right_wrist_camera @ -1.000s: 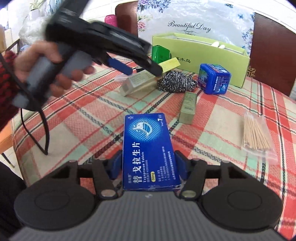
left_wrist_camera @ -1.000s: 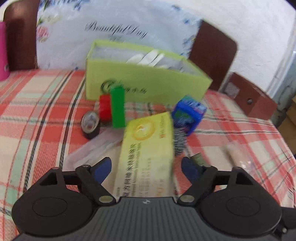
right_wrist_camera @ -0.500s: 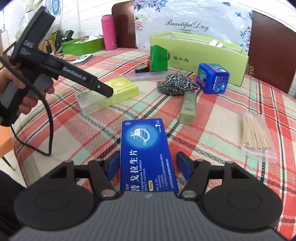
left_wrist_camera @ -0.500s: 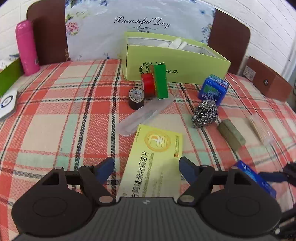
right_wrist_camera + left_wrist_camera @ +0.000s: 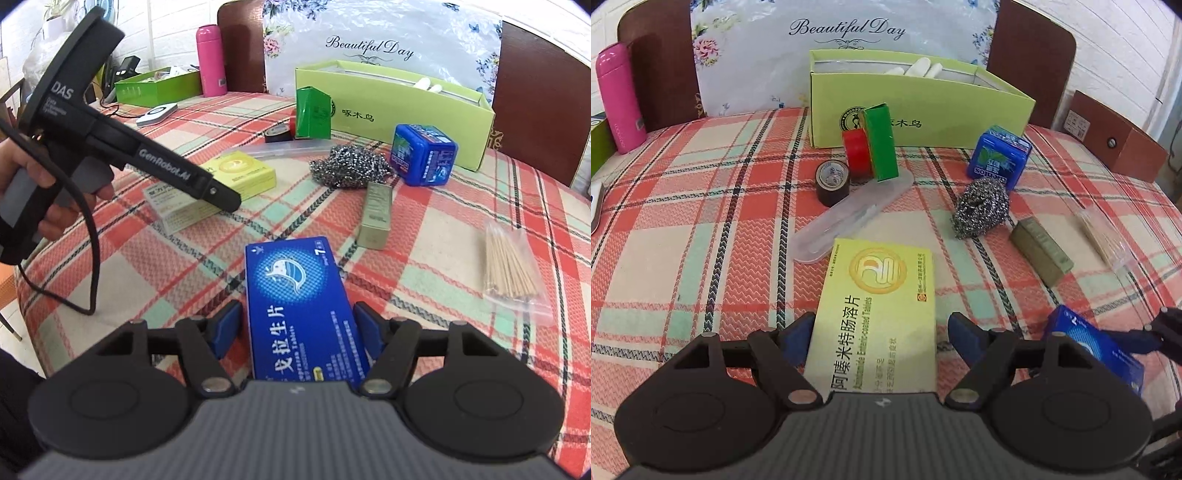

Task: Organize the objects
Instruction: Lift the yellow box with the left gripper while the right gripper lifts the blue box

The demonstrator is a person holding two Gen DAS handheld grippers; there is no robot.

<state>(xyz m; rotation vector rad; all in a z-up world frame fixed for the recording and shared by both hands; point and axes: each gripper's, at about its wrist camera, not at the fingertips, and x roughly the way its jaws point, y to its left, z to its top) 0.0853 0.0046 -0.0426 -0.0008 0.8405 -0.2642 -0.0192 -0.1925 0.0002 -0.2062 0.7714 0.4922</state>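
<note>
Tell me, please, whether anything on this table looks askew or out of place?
Yes: the small green carton stands tilted on end, leaning against the red tape roll just in front of the lime-green box, rather than lying flat. Nothing looks spilled or damaged.

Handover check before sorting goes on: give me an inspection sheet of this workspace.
Surface: plaid tablecloth over the table.
Job's things: yellow box and blue box lie flat on the cloth; open green box at the back.
Clutter: black tape roll, steel scourer, blue tub, toothpick bag.
Grippers: left tool open, jaws have just been opening, yellow box between them; right tool likewise, with the blue box.
Cables: black cable hangs from the left tool's handle.
Surroundings: pink bottle, floral bag.
</note>
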